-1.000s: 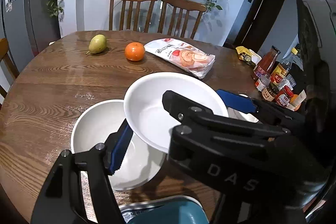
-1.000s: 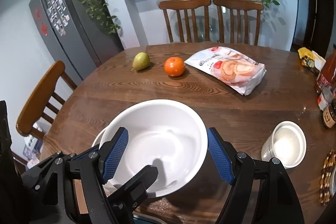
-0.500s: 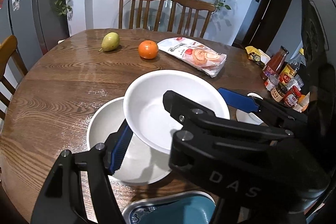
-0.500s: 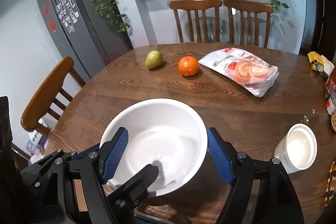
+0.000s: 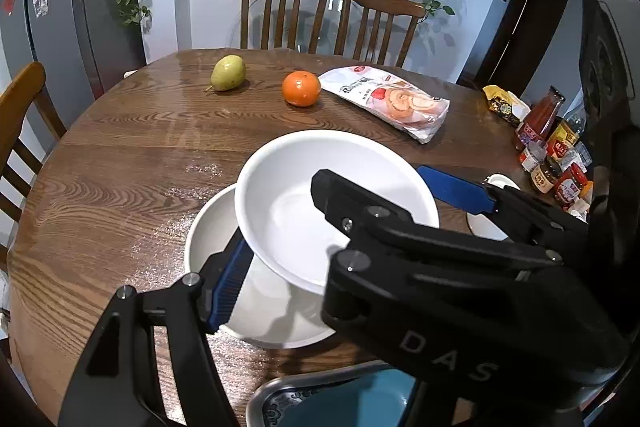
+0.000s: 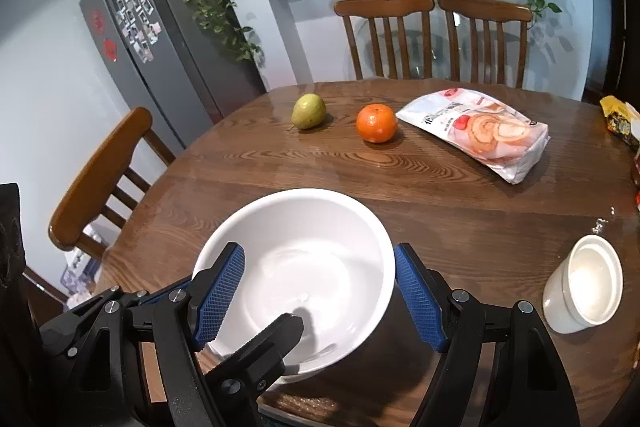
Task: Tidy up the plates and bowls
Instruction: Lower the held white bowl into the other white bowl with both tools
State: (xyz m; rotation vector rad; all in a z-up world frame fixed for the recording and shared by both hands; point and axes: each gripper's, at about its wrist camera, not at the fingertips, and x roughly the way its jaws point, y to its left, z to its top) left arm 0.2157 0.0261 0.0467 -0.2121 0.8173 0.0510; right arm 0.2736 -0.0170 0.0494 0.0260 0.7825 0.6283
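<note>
From my left wrist camera, a wooden chair (image 5: 22, 99) stands at nine o'clock off the round table (image 5: 120, 163), with a pear (image 5: 228, 73) at eleven and an orange (image 5: 301, 88) at twelve, well apart from the work. My left gripper (image 5: 344, 223) has its jaws spread, one blue pad (image 5: 228, 277) just beside the rim of the white bowl (image 5: 316, 203), the other pad (image 5: 456, 189) past its far side; I cannot tell whether either touches. That bowl hangs tilted above a second, wider white bowl (image 5: 218, 227) resting on the wood. A black finger of my right gripper (image 6: 318, 301) crosses in front, reaching inside the upper bowl; in the right wrist view its blue pads flank the bowl with gaps showing, jaws apart. A snack bag (image 5: 390, 103) lies at one o'clock, sauce bottles (image 5: 548, 147) crowd the table's edge at three, and a white cup (image 6: 584, 289) stands near the right pad. Bare wood lies open at ten o'clock; a blue-lined tray (image 5: 340, 399) sits at six.
</note>
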